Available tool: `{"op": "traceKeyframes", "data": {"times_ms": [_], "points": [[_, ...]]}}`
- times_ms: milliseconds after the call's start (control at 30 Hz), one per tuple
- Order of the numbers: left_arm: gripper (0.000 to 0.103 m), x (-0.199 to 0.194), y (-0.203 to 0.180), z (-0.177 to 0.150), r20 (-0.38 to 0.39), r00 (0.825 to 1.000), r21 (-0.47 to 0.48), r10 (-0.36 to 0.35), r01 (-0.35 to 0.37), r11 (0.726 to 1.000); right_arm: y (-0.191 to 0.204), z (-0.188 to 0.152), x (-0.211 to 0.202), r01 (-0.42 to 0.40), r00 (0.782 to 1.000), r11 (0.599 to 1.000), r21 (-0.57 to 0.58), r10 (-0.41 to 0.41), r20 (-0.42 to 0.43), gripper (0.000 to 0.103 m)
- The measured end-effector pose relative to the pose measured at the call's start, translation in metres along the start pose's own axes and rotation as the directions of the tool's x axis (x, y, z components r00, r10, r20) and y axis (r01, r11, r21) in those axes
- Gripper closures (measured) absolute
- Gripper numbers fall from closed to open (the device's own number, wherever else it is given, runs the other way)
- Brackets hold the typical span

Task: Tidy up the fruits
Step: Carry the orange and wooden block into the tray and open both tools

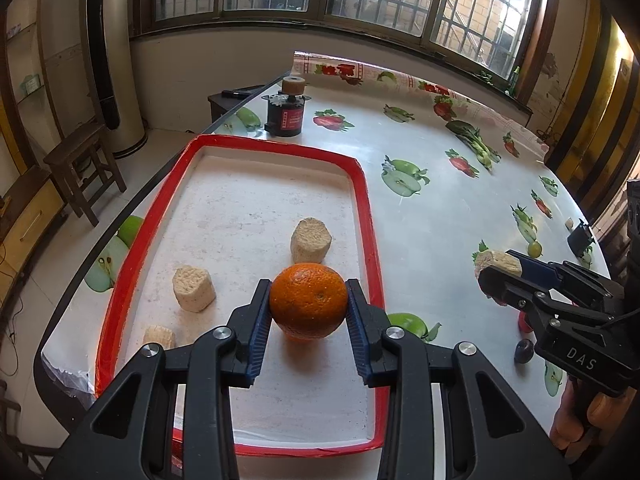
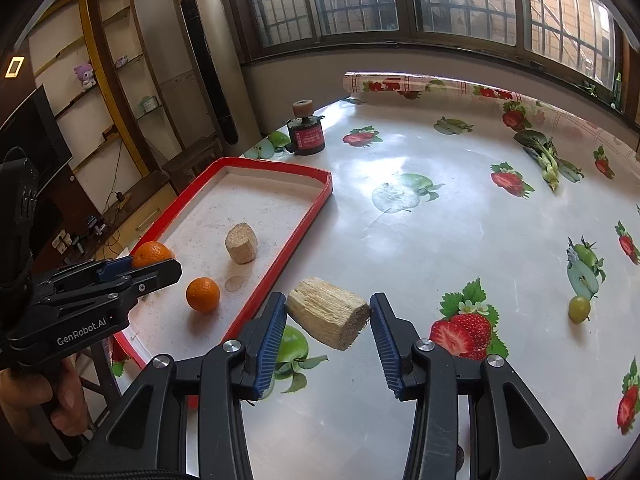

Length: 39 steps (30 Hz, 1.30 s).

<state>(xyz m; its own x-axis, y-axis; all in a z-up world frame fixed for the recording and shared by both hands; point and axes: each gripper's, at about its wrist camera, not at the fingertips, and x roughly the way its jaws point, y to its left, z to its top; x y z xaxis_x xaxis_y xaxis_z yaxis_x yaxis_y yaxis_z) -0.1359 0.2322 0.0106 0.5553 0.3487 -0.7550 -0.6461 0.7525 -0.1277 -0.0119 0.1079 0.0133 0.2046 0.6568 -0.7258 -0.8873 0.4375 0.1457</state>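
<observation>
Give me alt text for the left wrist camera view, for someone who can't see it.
The left gripper holds an orange between its blue pads, above a red-rimmed tray containing three pale sugarcane chunks. At right, over a fruit-print tablecloth, the right gripper holds another pale chunk.

An orange orange [image 1: 308, 300], a red-rimmed white tray [image 1: 366, 216], a white tablecloth [image 1: 432, 208] printed with strawberries and green apples.

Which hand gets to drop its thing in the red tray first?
Probably left: the left gripper holds its orange right over the red tray. The right gripper holds its pale chunk outside the rim.
</observation>
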Motion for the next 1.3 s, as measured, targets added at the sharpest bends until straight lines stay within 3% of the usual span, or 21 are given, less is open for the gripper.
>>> {"op": "traceKeyframes", "data": {"times_ms": [867, 1300], "points": [[0.07, 0.013, 0.043, 0.013, -0.009, 0.999, -0.039, 0.046, -0.046, 0.998, 0.035, 0.035, 0.037, -0.061, 0.998, 0.997, -0.044, 0.061, -0.014, 0.059], [0.07, 0.043, 0.06, 0.054, -0.026, 0.996, -0.039, 0.087, -0.088, 0.995, 0.05, 0.081, 0.089, -0.077, 0.996, 0.995, -0.063, 0.075, -0.04, 0.059]]}}
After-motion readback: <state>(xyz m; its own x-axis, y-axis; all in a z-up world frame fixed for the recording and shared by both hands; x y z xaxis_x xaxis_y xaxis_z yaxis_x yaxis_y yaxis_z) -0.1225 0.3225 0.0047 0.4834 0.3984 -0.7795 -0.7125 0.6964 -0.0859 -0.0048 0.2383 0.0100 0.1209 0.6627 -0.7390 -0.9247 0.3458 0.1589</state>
